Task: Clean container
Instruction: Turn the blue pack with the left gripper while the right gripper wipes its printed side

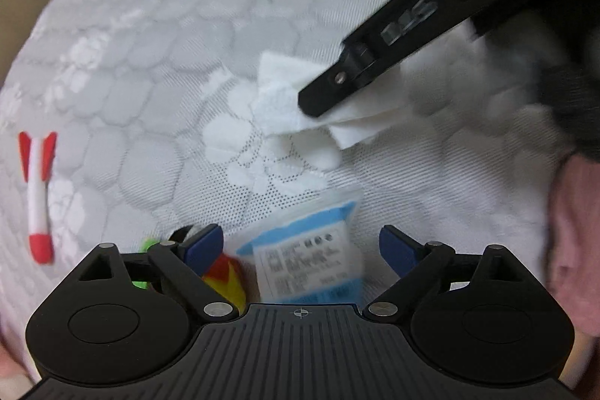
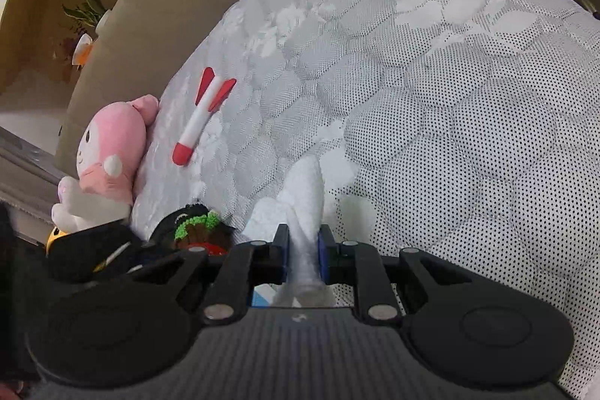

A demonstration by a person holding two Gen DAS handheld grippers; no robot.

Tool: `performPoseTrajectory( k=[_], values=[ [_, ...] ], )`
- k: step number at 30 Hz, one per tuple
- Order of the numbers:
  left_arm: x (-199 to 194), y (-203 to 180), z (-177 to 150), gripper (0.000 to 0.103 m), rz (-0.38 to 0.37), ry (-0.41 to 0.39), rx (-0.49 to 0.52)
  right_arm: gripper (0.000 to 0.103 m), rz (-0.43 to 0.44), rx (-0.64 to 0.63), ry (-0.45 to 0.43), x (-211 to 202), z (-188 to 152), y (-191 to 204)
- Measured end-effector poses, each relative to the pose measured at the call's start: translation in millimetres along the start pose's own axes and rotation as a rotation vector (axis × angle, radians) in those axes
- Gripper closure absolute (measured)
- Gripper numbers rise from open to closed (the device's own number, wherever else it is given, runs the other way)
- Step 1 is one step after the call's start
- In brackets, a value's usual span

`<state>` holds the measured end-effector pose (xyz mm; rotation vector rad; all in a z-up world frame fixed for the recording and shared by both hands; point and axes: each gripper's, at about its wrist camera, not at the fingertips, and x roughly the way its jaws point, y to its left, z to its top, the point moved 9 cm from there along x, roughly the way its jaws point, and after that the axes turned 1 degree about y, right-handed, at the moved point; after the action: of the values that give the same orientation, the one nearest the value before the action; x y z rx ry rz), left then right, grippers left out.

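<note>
Left wrist view: the left tongs (image 1: 300,246) stand wide apart with nothing pressed between them, poised over a blue-and-white wipe packet (image 1: 311,257) lying on the quilted bed cover (image 1: 150,81). The packet looks light, soft and crinkly, probably slick film; a pinch across its flat body or sealed edge should hold it. The right tongs (image 1: 318,104) reach in from the upper right, carrying a white wipe (image 1: 285,100) above the cover. A red-and-white toy rocket (image 1: 37,190) lies well apart at the left. No container is visible here.

Right wrist view: the right tongs (image 2: 303,242) are nearly closed, pinching the wipe (image 2: 305,197) at its bunched middle. It is limp and very light, so it droops and folds; a grip near the middle leaves loose ends for wiping. A pink plush toy (image 2: 108,152) rests at the bed's edge. I cannot find the container here either.
</note>
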<state>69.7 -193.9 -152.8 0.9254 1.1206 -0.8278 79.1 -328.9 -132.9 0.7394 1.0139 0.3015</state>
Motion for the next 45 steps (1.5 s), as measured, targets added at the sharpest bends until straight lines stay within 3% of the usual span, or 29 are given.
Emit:
performPoseTrajectory(
  k=[2,4,7,8,11,14,16,18,22,30,35,38,41,43,45],
  values=[
    [19,-2,1,0.009,0.068,0.052,0.057,0.085,-0.005,-0.004,0.002,-1,-2,-2],
    [27,-4,3,0.009,0.144,0.05,0.115,0.085,-0.006,-0.006,0.0,0,-2,-2],
    [29,-16,3,0.034,0.182,0.016,0.165,0.085,-0.008,-0.001,-0.005,0,1,-3],
    [24,-18,5,0.045,0.2,-0.017,0.173,0.085,-0.009,0.002,-0.009,0,2,-3],
    [3,-20,13,0.061,0.283,-0.161,0.159,0.085,0.028,0.007,-0.036,-6,6,1],
    [-26,-9,23,0.057,0.344,-0.359,0.039,0.085,0.146,0.019,-0.064,-18,8,15],
    [-27,-3,22,0.055,0.31,-0.394,-0.046,0.085,0.234,0.011,-0.067,-25,6,27],
    [-23,-1,18,0.055,0.283,-0.397,-0.093,0.085,0.269,0.0,-0.053,-25,2,36],
    [-13,-1,6,0.054,0.253,-0.359,-0.109,0.085,0.164,-0.041,-0.001,-4,-11,33],
    [-11,-1,-12,0.042,0.187,-0.335,-0.157,0.084,0.016,-0.051,0.048,18,-15,16],
    [-19,-9,-34,0.023,0.123,-0.331,-0.19,0.084,-0.127,-0.091,0.067,28,-21,1],
    [-23,-11,-39,0.013,0.125,-0.321,-0.174,0.084,-0.13,-0.101,0.048,25,-20,1],
    [-26,-11,-42,0.01,0.129,-0.31,-0.158,0.084,-0.111,-0.11,0.01,19,-18,7],
    [-21,-1,-28,0.009,0.139,-0.295,-0.14,0.084,-0.084,-0.105,-0.002,16,-16,11],
    [-4,11,-12,0.009,0.096,-0.225,-0.137,0.084,-0.085,-0.103,-0.006,15,-14,11]
  ],
)
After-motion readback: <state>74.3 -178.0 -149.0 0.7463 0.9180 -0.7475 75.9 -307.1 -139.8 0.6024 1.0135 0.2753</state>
